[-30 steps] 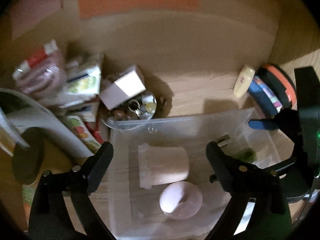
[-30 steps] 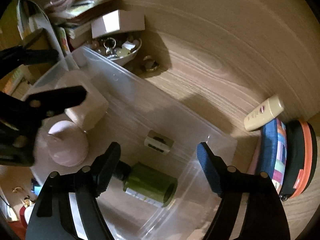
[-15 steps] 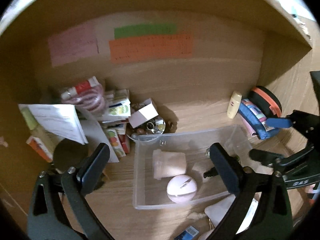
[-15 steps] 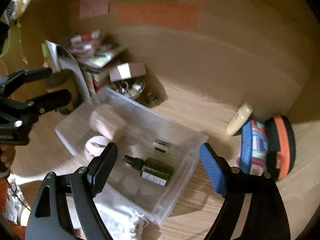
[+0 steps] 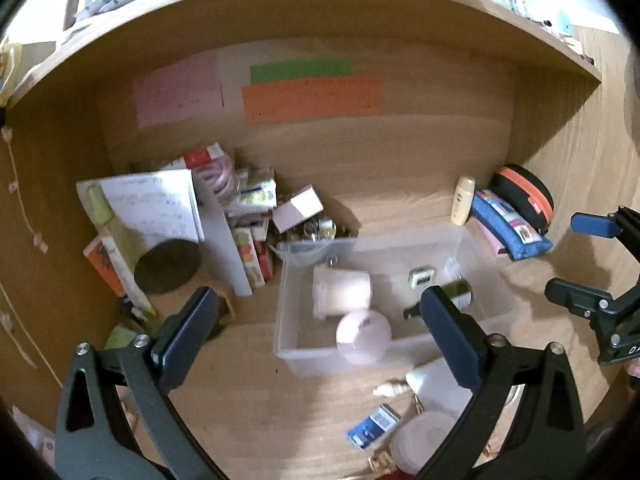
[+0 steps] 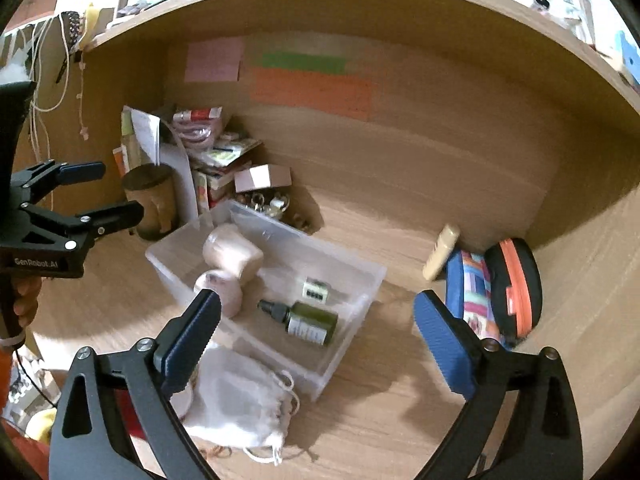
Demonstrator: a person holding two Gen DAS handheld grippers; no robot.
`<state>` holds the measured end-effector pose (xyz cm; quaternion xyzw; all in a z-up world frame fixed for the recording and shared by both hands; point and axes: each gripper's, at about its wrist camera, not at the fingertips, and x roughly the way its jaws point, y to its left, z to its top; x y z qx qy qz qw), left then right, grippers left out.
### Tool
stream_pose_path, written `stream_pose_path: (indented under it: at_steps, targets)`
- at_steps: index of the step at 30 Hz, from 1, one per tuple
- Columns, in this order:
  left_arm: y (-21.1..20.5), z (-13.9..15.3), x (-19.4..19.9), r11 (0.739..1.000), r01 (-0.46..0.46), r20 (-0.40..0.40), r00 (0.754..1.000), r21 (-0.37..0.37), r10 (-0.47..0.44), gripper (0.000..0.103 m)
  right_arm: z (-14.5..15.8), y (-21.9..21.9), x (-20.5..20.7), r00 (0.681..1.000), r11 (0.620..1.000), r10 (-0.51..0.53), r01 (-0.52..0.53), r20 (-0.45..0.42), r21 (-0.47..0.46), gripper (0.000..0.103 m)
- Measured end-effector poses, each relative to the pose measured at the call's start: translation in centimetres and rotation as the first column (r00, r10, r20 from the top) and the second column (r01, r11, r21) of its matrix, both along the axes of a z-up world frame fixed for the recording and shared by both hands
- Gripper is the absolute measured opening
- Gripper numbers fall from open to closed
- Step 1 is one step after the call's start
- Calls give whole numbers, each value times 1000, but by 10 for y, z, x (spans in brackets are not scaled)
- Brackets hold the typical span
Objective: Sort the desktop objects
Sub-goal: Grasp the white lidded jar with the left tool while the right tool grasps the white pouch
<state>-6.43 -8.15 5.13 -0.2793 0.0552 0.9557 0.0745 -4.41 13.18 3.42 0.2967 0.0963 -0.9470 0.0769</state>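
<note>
A clear plastic bin point(image 5: 360, 240) point(image 6: 352, 264) stands on the wooden desk. In it lie a beige cup point(image 5: 340, 292) point(image 6: 232, 252) on its side, a pink round object point(image 5: 362, 334) point(image 6: 220, 292), a green dropper bottle point(image 5: 456, 294) point(image 6: 308, 320) and a small white cube point(image 5: 420, 276) point(image 6: 316, 290). My left gripper point(image 5: 318, 304) hovers open above the bin's near left side, holding nothing. My right gripper point(image 6: 318, 304) hangs above the bin's near right side; its jaws are opening and nothing is between them. Each gripper also shows in the other's view: right gripper point(image 5: 580, 260), left gripper point(image 6: 108, 192).
A white drawstring pouch point(image 6: 240, 400) lies in front of the bin. At the right stand a cream tube point(image 6: 440, 252), a blue pencil case point(image 6: 468, 292) and a black-and-orange case point(image 6: 516, 284). Boxes and papers point(image 5: 248, 208) pile up at the back left, beside a dark cup point(image 6: 152, 200).
Both grippers have drawn back and risen away from the bin, so the whole desk alcove now shows. The right jaws have spread wider. The green bottle stays lying in the bin.
</note>
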Motion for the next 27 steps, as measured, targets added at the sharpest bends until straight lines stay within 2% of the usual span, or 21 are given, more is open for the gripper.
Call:
stream_pose_path:
  at_steps: [9,16,20,27]
  targets:
    - [3,-32,27,1000,-16,65,998,-4,17,102,-31,7,23,1000,1000,-8,8,29,13,97]
    - [7,-66,36,999,-7,170,985,37,1,102,-61,7,28,996,1000,2,-1,85,-13,97]
    - [17,-85,41,999,28,221,975,33,-35,102,-77,7,28,992,1000,7,-4,124,-21,97]
    - [48,-110,52,987,157,267,952,-11,-149,102,-96,12,29,985,999,-5,11,175,-35,97]
